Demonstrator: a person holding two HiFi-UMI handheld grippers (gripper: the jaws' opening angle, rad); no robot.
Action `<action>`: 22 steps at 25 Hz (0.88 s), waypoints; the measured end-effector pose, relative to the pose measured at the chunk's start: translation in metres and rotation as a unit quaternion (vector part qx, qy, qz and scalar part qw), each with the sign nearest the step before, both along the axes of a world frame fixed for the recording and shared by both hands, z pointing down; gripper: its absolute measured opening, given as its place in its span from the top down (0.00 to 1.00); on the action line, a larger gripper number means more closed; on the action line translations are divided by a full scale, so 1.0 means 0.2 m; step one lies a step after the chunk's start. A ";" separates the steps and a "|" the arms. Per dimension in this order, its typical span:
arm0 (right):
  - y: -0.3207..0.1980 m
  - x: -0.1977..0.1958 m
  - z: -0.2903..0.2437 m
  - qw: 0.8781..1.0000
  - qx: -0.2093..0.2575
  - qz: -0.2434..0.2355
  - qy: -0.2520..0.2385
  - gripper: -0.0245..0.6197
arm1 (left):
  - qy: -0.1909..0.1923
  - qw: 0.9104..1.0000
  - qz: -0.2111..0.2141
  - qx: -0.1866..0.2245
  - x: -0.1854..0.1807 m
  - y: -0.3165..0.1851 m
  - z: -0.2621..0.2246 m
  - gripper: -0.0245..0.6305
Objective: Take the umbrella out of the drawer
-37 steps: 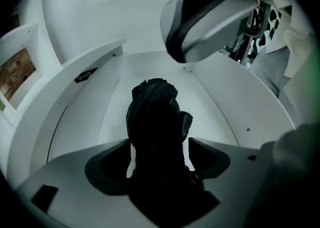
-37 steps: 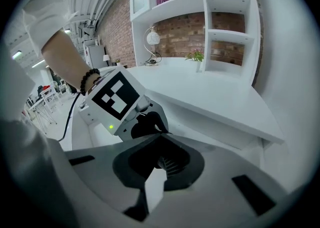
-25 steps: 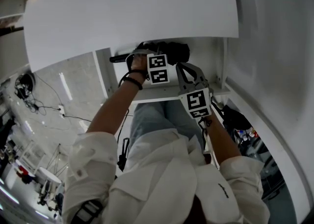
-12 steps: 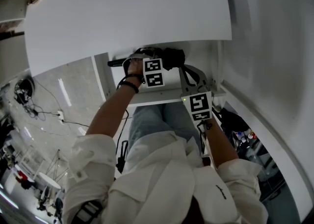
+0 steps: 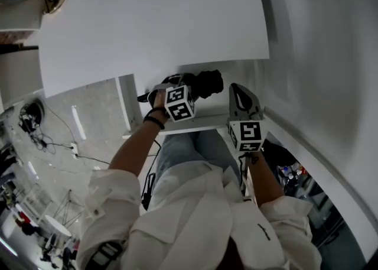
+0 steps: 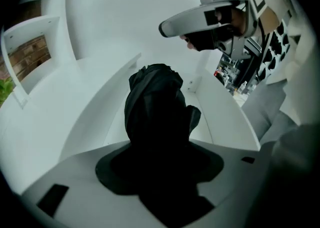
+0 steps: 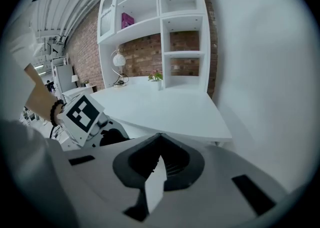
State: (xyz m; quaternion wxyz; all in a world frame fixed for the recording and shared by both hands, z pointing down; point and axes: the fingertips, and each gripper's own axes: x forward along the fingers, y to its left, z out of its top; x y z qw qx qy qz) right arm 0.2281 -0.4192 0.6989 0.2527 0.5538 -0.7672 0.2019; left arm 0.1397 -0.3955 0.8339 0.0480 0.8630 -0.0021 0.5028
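Note:
The umbrella (image 5: 205,82) is black and folded, and it is held above the open white drawer (image 5: 195,123). My left gripper (image 5: 177,83) is shut on it. In the left gripper view the umbrella (image 6: 156,106) fills the gap between the jaws and hides the fingertips, with the drawer (image 6: 222,119) below it. My right gripper (image 5: 240,93) hangs to the right of the umbrella, apart from it. Its jaws are shut with nothing in them. The right gripper view shows the right gripper (image 7: 159,144) raised level with the table top, and the left gripper (image 7: 82,114) at lower left.
The white table top (image 5: 153,26) overhangs the drawer just beyond both grippers. A white wall (image 5: 319,56) runs along the right. Shelves (image 7: 165,27) and a lamp (image 7: 119,61) stand at the table's far end. Cables (image 5: 35,118) lie on the floor to the left.
My left gripper has lifted the umbrella up from the drawer. The right gripper has risen and drawn off to the right, away from the umbrella.

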 end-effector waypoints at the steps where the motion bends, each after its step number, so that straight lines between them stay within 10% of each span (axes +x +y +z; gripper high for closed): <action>1: -0.01 0.02 -0.04 1.000 0.007 0.008 -0.001 0.94 | 0.010 1.000 -0.013 0.000 0.00 0.00 -0.04 0.56; 10: -0.13 0.08 -0.35 0.996 0.072 0.051 -0.017 0.94 | 0.144 0.980 -0.131 0.030 -0.04 -0.16 -0.57 0.56; 22: -0.15 0.10 -1.07 0.978 0.195 0.061 -0.044 0.94 | 0.332 0.886 -0.296 0.127 -0.33 -0.31 -1.57 0.56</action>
